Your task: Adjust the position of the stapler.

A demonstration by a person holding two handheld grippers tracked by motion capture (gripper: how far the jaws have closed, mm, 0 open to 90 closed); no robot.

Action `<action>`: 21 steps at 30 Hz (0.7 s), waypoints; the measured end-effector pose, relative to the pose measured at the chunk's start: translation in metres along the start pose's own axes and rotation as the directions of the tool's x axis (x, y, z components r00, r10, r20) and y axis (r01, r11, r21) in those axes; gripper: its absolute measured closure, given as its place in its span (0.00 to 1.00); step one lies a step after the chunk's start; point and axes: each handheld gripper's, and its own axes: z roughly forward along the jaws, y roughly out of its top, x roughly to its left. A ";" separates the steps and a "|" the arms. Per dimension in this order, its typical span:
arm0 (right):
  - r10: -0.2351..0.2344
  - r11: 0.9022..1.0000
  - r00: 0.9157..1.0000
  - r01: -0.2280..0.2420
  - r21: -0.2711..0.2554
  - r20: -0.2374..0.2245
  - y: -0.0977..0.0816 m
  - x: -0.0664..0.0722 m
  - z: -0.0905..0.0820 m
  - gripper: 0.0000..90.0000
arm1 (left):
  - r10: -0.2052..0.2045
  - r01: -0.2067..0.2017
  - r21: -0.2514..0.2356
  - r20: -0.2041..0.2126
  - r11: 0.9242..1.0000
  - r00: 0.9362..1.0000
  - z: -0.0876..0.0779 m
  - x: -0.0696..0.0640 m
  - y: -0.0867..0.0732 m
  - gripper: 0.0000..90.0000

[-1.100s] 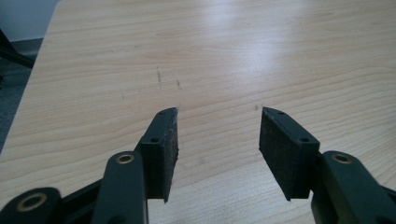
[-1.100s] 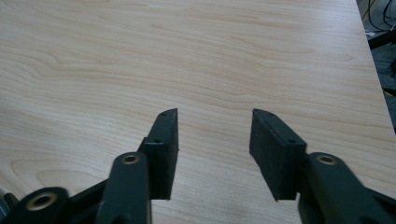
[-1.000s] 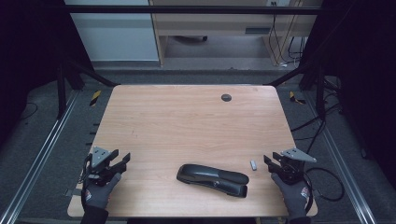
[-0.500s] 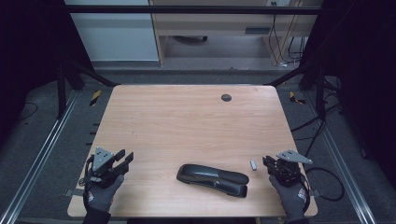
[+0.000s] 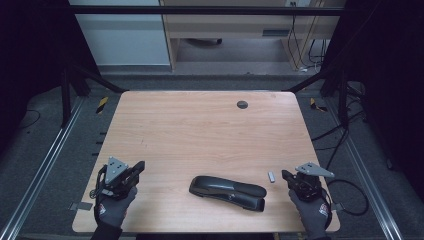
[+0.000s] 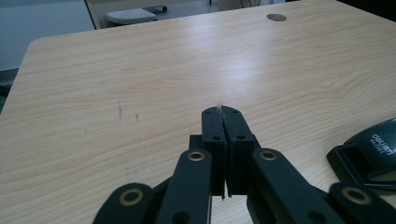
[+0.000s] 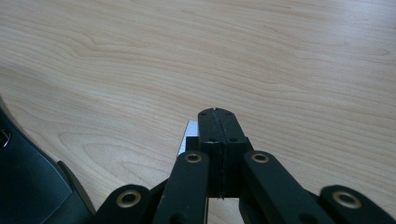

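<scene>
In the high view, a black stapler (image 5: 228,192) lies flat on the wooden counter (image 5: 200,130) near its front edge, between the two hands. A small silvery staple block (image 5: 271,177) lies just to the stapler's right. The left gripper (image 5: 138,166) sits at the counter's front left corner, well apart from the stapler. The right gripper (image 5: 286,175) is at the front right, close beside the staple block. A round dark grommet (image 5: 242,104) sits near the far edge.

In the left gripper view, the left gripper (image 6: 225,111) has just been closing and its jaws now meet with nothing between them; the stapler (image 6: 371,151) lies at the right edge.

In the right gripper view, the right gripper (image 7: 217,112) has likewise just been closing and is empty, jaws pressed together. The staple block (image 7: 187,135) peeks out just left of them, and the stapler (image 7: 32,186) fills the lower left corner.
</scene>
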 end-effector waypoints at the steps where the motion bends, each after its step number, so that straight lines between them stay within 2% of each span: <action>1: -0.007 1.000 1.000 0.007 0.000 0.004 0.000 0.000 0.000 1.00 | 0.000 0.000 0.000 0.003 1.000 1.000 0.000 -0.001 0.001 1.00; 7: -0.018 1.000 1.000 0.018 -0.006 0.005 0.000 0.002 0.000 1.00 | 0.012 -0.012 -0.005 0.025 1.000 1.000 0.003 -0.006 0.006 1.00; 11: -0.010 1.000 1.000 0.010 -0.010 0.003 0.000 0.002 -0.001 1.00 | 0.037 -0.037 -0.005 0.038 0.999 0.999 0.008 -0.015 0.014 1.00; 21: -0.008 1.000 1.000 0.008 -0.026 0.003 0.002 0.002 -0.001 1.00 | 0.056 -0.055 -0.012 0.073 0.998 0.996 0.022 -0.035 0.029 1.00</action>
